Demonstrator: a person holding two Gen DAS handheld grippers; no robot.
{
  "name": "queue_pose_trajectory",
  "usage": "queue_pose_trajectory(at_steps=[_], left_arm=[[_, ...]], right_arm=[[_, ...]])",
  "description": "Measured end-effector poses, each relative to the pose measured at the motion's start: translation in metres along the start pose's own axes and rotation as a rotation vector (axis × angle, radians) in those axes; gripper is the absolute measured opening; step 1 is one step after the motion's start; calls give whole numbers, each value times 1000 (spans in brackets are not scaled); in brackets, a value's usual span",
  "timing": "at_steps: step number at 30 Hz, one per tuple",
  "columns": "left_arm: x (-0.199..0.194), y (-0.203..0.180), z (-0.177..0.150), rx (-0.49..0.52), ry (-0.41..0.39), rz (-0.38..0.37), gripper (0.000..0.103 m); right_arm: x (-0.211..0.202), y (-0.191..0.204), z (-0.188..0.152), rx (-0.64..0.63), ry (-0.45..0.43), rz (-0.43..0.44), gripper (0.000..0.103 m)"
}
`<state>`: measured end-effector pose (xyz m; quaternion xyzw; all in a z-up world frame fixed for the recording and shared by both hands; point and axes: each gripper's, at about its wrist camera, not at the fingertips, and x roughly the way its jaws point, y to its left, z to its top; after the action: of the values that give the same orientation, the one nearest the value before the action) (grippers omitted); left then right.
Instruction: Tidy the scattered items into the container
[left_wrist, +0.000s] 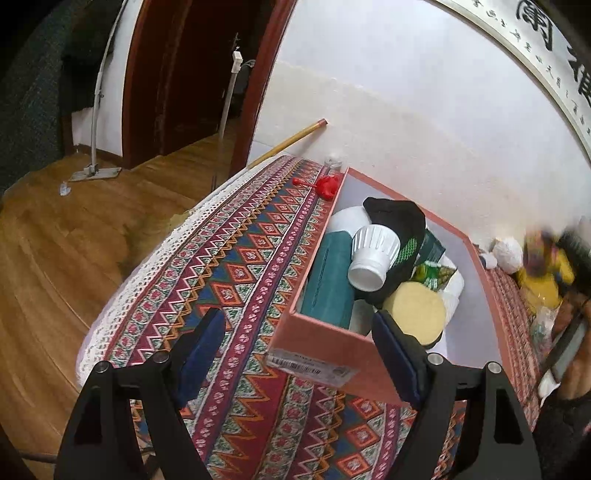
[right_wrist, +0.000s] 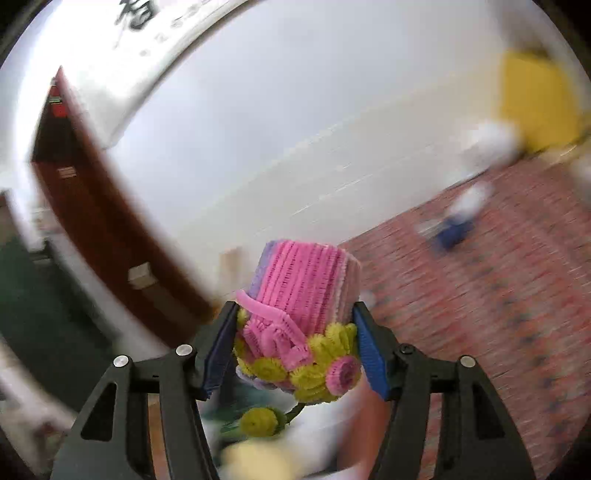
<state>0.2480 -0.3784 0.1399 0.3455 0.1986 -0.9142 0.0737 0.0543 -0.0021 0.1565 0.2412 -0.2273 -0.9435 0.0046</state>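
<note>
A pink cardboard box (left_wrist: 317, 332) stands on the patterned tablecloth (left_wrist: 236, 266). It holds a teal case (left_wrist: 328, 280), a white ribbed cup (left_wrist: 371, 258), a black cloth (left_wrist: 399, 218), a yellow round sponge (left_wrist: 415, 308) and a green packet (left_wrist: 432, 273). My left gripper (left_wrist: 295, 354) is open and empty, its fingers on either side of the box's near corner. My right gripper (right_wrist: 295, 343) is shut on a pink and yellow pipe-cleaner flower pot (right_wrist: 303, 295), held in the air; blurred box contents show below it. The right view is motion-blurred.
A red toy (left_wrist: 325, 184) and a small glass jar (left_wrist: 334, 160) lie by the box's far end. A white ball (left_wrist: 509, 253) and a yellow item (left_wrist: 543, 280) lie right of the box. A blue and white object (right_wrist: 456, 225) lies on the cloth. The wall is behind.
</note>
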Motion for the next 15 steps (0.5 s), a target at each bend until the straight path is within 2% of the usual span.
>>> queue_pose_trajectory(at_steps=[2, 3, 4, 5, 6, 7, 8, 10, 15], left_arm=[[4, -3, 3, -18, 0, -13, 81], [6, -4, 4, -23, 0, -21, 81], [8, -6, 6, -28, -2, -27, 81], [9, -8, 6, -30, -3, -27, 81], [11, -9, 6, -31, -1, -28, 81], [14, -12, 6, -30, 4, -35, 81], [15, -14, 6, -27, 10, -40, 81], [18, -19, 5, -17, 17, -43, 81], [21, -24, 1, 22, 31, -36, 81]], right_arm=[[23, -27, 1, -18, 38, -212, 68], [36, -39, -2, -32, 63, -341, 79], [44, -47, -5, -34, 65, -427, 91], [51, -54, -8, -29, 64, -483, 91], [56, -56, -8, -17, 75, -468, 91], [59, -56, -7, 0, 87, -416, 91], [59, -50, -4, 30, 87, -323, 91], [42, -37, -4, 46, 66, -215, 93], [17, 43, -19, -92, 107, 114, 101]])
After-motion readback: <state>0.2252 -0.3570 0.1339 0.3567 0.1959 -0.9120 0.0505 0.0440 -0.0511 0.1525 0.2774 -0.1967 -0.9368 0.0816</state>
